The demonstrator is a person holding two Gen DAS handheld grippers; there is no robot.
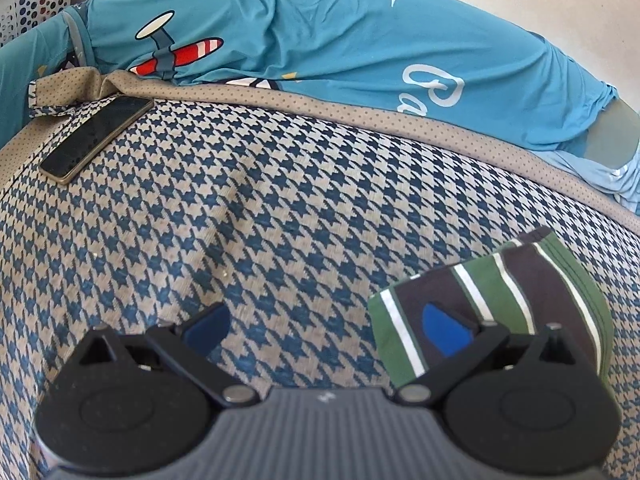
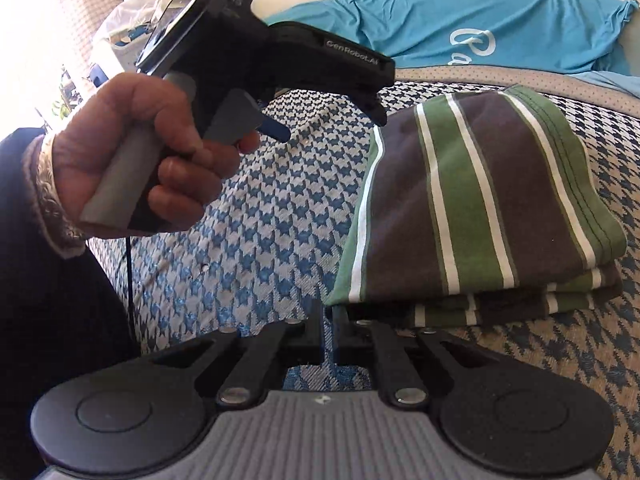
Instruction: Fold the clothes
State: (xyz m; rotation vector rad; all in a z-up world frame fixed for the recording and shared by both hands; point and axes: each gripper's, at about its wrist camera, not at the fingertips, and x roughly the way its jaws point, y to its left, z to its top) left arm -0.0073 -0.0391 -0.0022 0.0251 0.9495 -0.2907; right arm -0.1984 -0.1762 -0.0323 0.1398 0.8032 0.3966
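Right wrist view: houndstooth bed cover [image 2: 256,216] carries the blue shirt [image 2: 460,20], spread unfolded along the far edge. The striped garment [image 2: 472,200] lies folded in stacked layers, just ahead-right of the right gripper [image 2: 329,336], fingers nearly together, holding nothing. Left gripper [image 1: 326,330] fingers wide, empty; the stack lies to its right. Phone [image 1: 96,140] far left.
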